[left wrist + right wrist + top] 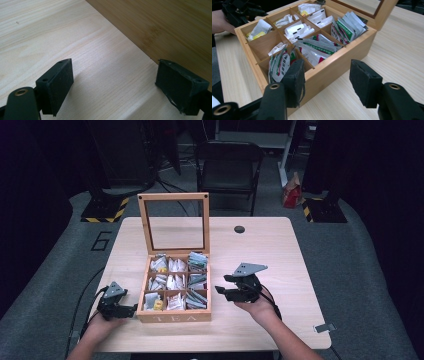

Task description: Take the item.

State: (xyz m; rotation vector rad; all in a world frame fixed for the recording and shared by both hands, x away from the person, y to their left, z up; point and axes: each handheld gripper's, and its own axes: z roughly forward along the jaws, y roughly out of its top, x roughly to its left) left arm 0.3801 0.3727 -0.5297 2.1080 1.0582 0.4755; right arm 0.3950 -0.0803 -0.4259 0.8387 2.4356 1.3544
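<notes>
Mid-table: wooden tea box (173, 314), glass lid (174, 222) propped upright, nine compartments holding tea sachets (318, 48). Left gripper (131, 310) just beside box's left front corner, jaws spread, empty. Right gripper (223, 284) near box's right wall, jaws apart, nothing held

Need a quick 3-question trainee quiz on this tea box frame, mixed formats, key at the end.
1. True or false: the tea box lid stands open.
2. How many compartments does the box have? A) four B) six C) nine
3. Fill in: the left tongs rest on the table at the box's ___ side, and the right tongs are open, holding ___.

Key: 1 true; 2 C; 3 left, nothing.
</notes>
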